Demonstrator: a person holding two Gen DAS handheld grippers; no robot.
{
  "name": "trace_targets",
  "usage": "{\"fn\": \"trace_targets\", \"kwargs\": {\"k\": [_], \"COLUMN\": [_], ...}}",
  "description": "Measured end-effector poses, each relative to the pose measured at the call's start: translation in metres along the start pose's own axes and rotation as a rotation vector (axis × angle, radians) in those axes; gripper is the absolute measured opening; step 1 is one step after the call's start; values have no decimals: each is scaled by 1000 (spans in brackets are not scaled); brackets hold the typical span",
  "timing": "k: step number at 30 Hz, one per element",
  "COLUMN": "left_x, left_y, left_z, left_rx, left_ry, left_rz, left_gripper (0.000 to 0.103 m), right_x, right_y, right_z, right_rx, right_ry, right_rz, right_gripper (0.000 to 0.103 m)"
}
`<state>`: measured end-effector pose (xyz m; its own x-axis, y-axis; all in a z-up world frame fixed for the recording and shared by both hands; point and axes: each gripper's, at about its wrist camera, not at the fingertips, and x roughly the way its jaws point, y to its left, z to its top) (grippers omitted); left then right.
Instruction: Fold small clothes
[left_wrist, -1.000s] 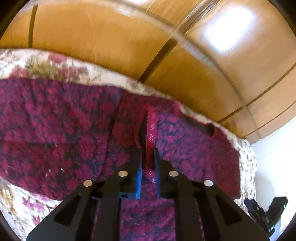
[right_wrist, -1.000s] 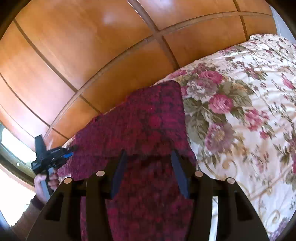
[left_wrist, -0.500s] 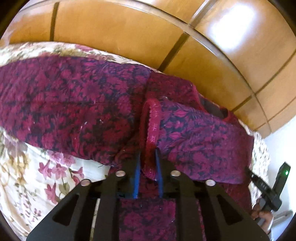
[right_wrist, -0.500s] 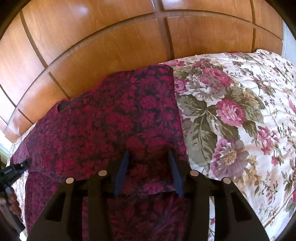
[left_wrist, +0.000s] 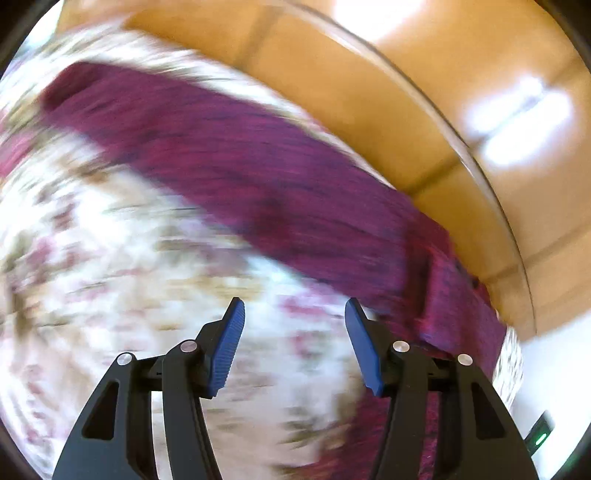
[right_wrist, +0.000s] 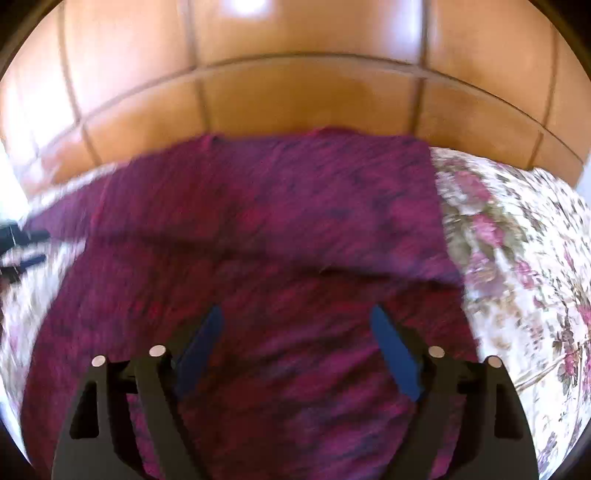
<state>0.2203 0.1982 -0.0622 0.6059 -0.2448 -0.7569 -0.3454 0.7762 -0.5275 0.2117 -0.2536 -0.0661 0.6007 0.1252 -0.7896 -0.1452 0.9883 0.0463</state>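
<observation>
L wrist view: blurred, cam is swinging.
L gripper (left_wrist: 293, 343): jaws have just been opening, now standing fairly wide w/ nothing btwn them; blue pads (left_wrist: 225, 350) are hanging over bare bedspread (left_wrist: 122, 258), not over cloth.
Garment (left_wrist: 266, 184): dark red/purple patterned piece, lying as a long band across the bed, running from upper left to lower right, along the wooden panelling (left_wrist: 424, 110).
Step, my read: a fold looks just let go; L side is pulling clear before the next grab.
Doing it well: am judging it best to keep the pads off the cloth while leaving, so the laid fold isn't dragged.
Edges/room: near long edge of the band is facing the gripper; lots of open bedspread on the near side, panelling close behind the far edge.

R wrist view: also blurred.
R gripper (right_wrist: 295, 336): jaws have just been opening, now spread wide, hovering over the garment (right_wrist: 258, 221), no cloth pinched btwn pads.
Fold line: a layer edge (right_wrist: 388, 271) is crossing just ahead of the jaws; 2 layers seem stacked there.
Doing it well: next grab is probably best at a corner or edge, both layers together.
Edges/room: garment's right edge is lying straight against floral bedspread (right_wrist: 517, 258), free room there; other gripper (right_wrist: 22, 247) is showing at far left, well apart.
</observation>
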Motion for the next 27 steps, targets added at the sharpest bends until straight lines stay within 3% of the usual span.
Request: {"fn": "trace_targets", "kwargs": {"k": [3, 5, 6, 11, 15, 16, 22, 24, 25, 26, 27], "left_x": [-29, -50, -60, -81, -76, -72, -40, -28, -25, -26, -24], "left_y": [52, 82, 97, 150, 174, 175, 175, 176, 175, 176, 174], "left_z": [12, 20, 24, 44, 66, 72, 104, 111, 115, 120, 123], "left_rx": [-127, -205, -249, -412, -506, -514, -521, -531, -525, -518, -503], "left_ry": [-67, -136, -182, -256, -257, -252, -196, -198, -209, -213, -210], "left_rz": [-3, 13, 25, 35, -53, -42, 11, 35, 43, 57, 71], "left_gripper": [56, 79, 81, 82, 82, 81, 57, 57, 52, 38, 31], "right_x": [12, 16, 18, 23, 22, 21, 22, 23, 23, 23, 23], "right_y": [21, 19, 14, 10, 13, 16, 17, 18, 17, 17, 17], "right_z": [-11, -11, -11, -13, -15, -16, -18, -18, -17, -18, -18], "right_rx": [-78, -54, -20, 18, 10, 8, 2, 1, 1, 1, 1], "right_ry": [23, 37, 47, 47, 37, 34, 28, 27, 28, 27, 26], "right_rz": [-69, -60, -36, -6, -17, -19, -34, -34, -33, -32, -32], "right_gripper": [100, 101, 101, 101, 101, 101, 101, 101, 101, 101, 101]}}
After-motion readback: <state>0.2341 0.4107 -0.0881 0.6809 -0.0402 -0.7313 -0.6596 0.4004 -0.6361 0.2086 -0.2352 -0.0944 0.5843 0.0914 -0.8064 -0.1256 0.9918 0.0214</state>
